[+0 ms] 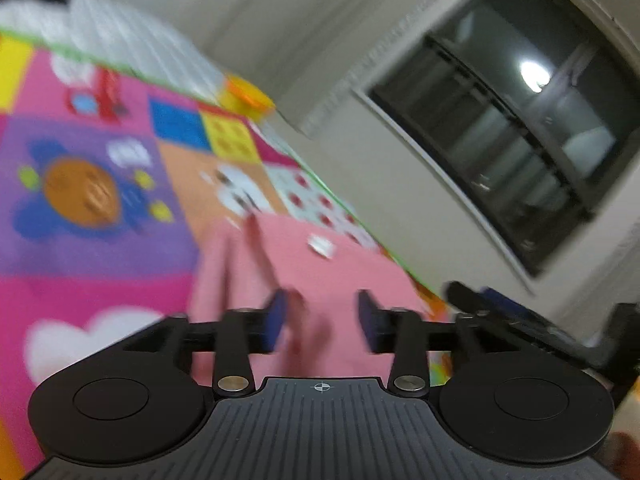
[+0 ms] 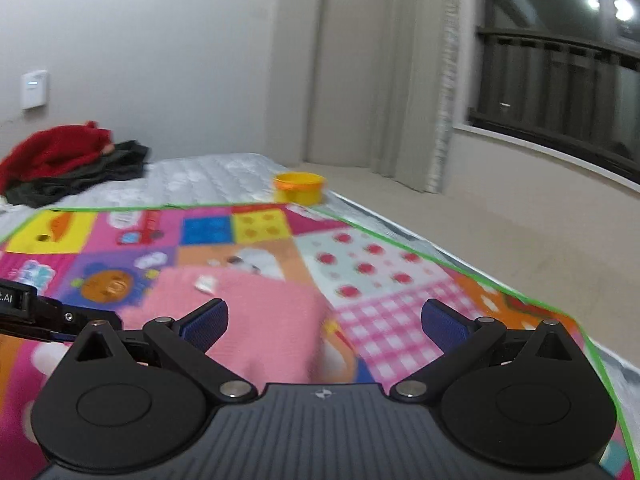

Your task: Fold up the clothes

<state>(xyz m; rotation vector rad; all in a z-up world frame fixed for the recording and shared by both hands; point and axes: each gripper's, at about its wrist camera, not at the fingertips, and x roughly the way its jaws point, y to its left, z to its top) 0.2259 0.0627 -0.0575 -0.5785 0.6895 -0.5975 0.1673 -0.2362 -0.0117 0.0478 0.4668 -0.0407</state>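
- A pink garment (image 2: 256,312) is laid on the colourful play mat (image 2: 380,280) spread over the bed's quilted mattress (image 2: 208,180), towards the mat's near edge, presumably so folding is done on a flat base.
- The left hand-held gripper (image 1: 322,320) is seen with fingers parted above the pink cloth; nothing is pinched.
- The right hand-held gripper (image 2: 324,324) is spread wide over the garment's right edge, likely readied for a grasp.
- A red and dark clothes pile (image 2: 68,164) is kept at the mattress's far left corner, and a yellow tub (image 2: 300,187) at the mat's far edge.
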